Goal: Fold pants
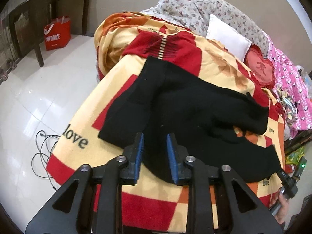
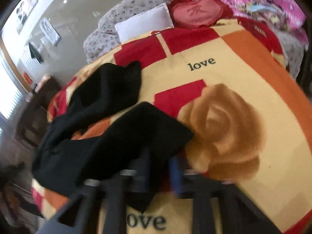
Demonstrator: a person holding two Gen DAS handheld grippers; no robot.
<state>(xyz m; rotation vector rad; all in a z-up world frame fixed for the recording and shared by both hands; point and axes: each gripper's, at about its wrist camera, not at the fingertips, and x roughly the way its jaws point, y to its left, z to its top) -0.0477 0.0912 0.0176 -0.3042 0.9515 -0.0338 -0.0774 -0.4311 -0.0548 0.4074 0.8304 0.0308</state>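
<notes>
- Far left from my left cam: a dark wooden table (image 1: 48, 3) against the wall, with a red shopping bag (image 1: 57, 33) on the tiled floor by its leg. Some black cable (image 1: 43, 152) is looped on the floor next to the bed.
- The bed is covered by a yellow, red and orange blanket (image 1: 156, 204) with "love" printed on it.
- The black pants (image 1: 175, 105) lie crumpled on that blanket, legs splayed, roughly mid-bed. A red knit garment (image 1: 165, 44) sits just past them.
- My left tongs (image 1: 155, 138) are spread, blue pads apart, hovering low over the near edge of the pants. I can't tell if a pad is touching the cloth.
- Further right: a white pillow (image 1: 228, 37), a red heart cushion (image 1: 259, 68), a grey floral quilt (image 1: 204, 5) and pink bedding (image 1: 292, 89).
- At the lower right edge of that view a hand holds the other gripper's handle.
- The right cam is blurry. My right tongs (image 2: 161, 167) sit at a bunched bit of the pants (image 2: 109, 140), with black fabric draped over the left finger. Honestly can't tell whether they're pinching it or gapped.
- Right of them is a big tan rose print (image 2: 224, 132) on the blanket (image 2: 253, 81).
</notes>
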